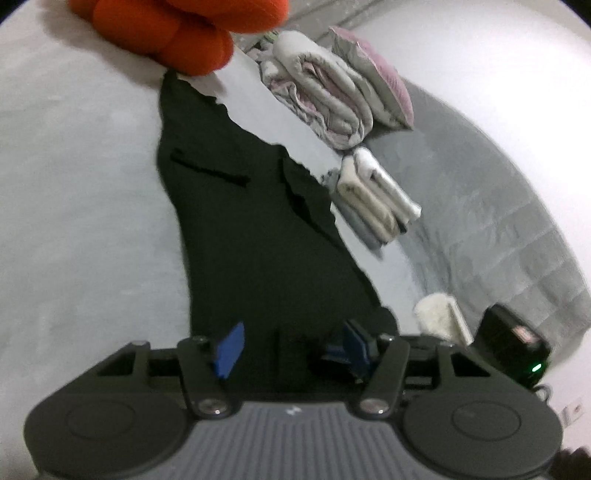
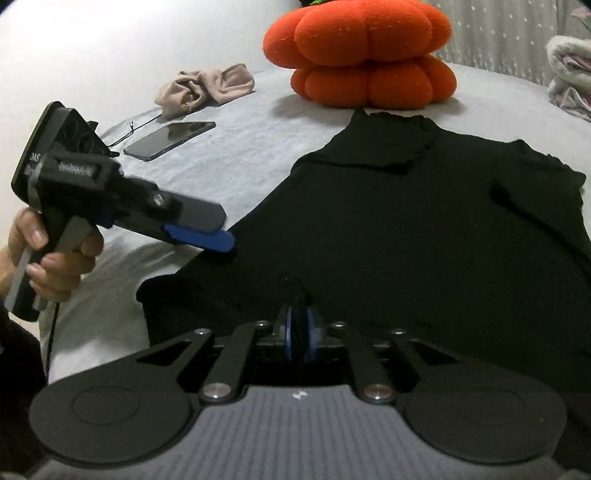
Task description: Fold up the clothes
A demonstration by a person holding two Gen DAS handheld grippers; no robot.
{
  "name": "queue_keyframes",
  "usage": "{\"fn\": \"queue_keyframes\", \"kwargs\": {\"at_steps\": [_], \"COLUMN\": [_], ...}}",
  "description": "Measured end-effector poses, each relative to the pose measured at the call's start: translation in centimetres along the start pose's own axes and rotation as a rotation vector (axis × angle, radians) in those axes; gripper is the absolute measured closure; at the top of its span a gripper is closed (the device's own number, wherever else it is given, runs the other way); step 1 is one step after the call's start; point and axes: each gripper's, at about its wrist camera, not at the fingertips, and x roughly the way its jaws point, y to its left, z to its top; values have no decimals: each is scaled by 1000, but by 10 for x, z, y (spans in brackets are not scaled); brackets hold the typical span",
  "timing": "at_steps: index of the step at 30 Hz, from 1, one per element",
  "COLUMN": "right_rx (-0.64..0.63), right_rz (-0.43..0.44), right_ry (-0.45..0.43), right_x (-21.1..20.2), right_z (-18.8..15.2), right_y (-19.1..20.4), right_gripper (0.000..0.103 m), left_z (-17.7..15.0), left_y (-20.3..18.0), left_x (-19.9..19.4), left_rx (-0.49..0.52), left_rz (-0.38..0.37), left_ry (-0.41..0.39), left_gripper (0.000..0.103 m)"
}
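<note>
In the left wrist view, the left gripper (image 1: 291, 349) sits low over the near end of a black top (image 1: 240, 229), which lies flat on a pale bed sheet (image 1: 74, 221) and stretches away toward an orange pumpkin cushion (image 1: 177, 33) at the far edge. The two blue pads are spread wide, with dark cloth between and under them; nothing looks pinched. To the right lie a rolled pink-and-white blanket (image 1: 325, 96), a small stack of folded cloths (image 1: 373, 199) and, nearer, a white folded piece (image 1: 443, 317) beside a black device with a green light (image 1: 517, 343). This picture is smeared by blur, so the seams and the near hem are hard to read.

In the right wrist view, the right gripper (image 2: 299, 332) has its pads pressed together on a bunched ridge of the top (image 2: 406, 240) at its near edge, so it looks to be gripping the cloth. The left gripper (image 2: 207, 236), held in a bare hand (image 2: 55, 258), reaches in from the left with its blue tip at the garment's left edge; from this side its opening cannot be judged. A phone (image 2: 170, 140) and a crumpled beige cloth (image 2: 203, 88) lie far left.

My judgement: the fold is only starting, one side gripped, the other not yet. The next move calls for the left pads to close on the edge, then both lifting together. The black cloth hides its own folds, and its near hem is cut off behind the gripper body.
</note>
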Motion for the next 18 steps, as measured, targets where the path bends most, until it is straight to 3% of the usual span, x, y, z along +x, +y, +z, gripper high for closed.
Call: {"fn": "queue_keyframes", "kwargs": {"at_steps": [4,10,11,13,18], "right_rx": [6,71,82,103,160], "right_rz": [-19,-96,-109,-135,-198], "right_ry": [-10,-42,-47,-58,-87], "right_x": [-18,-53,-58,-70,-97], "right_z": [-2,-17,-19,-24,-36], "right_y": [-6,-39,-44,-55,-81], "right_gripper": [87,82,79,63,63], "left_z": [-2,-4,-4,-5,-8], "left_y": [-8,-18,-20,-23,-37], "left_x": [10,21,23,25,34], "left_rx": [55,119,128,147,213], "left_rz": [44,90,96,111,159], "left_ry": [21,42,43,48,58], "left_gripper": [64,64,64,64,66]}}
